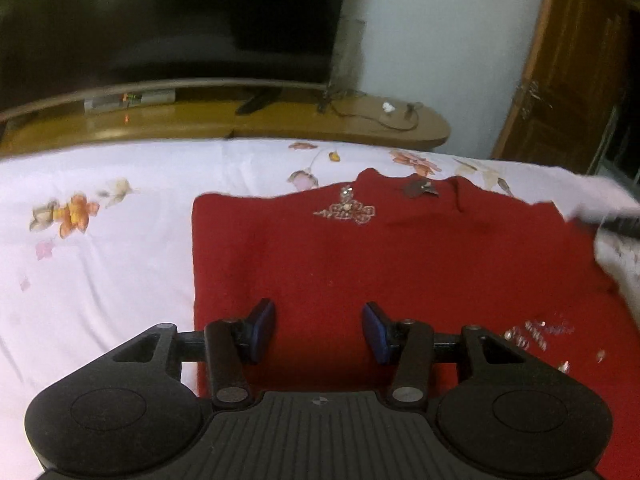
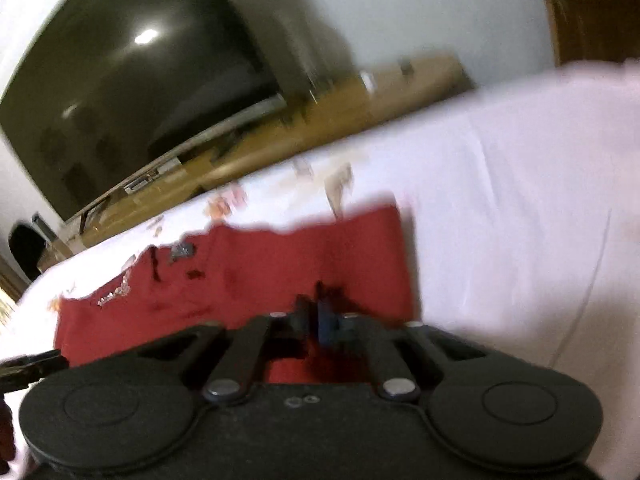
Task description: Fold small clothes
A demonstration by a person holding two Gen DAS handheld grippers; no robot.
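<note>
A small red garment (image 1: 400, 264) with silver embroidery near its collar lies flat on the floral white bedsheet (image 1: 100, 272). My left gripper (image 1: 318, 330) is open, its blue pads apart just above the garment's near left part, holding nothing. In the blurred right wrist view the garment (image 2: 248, 276) lies ahead, and my right gripper (image 2: 314, 320) has its pads close together over the garment's right part; whether it pinches cloth is unclear. The right gripper's edge shows at the far right of the left wrist view (image 1: 616, 224).
A wooden TV stand (image 1: 280, 124) with a large dark television (image 1: 168, 20) runs along the bed's far side. A wooden door (image 1: 572, 68) stands at the right. Cables and small items lie on the stand.
</note>
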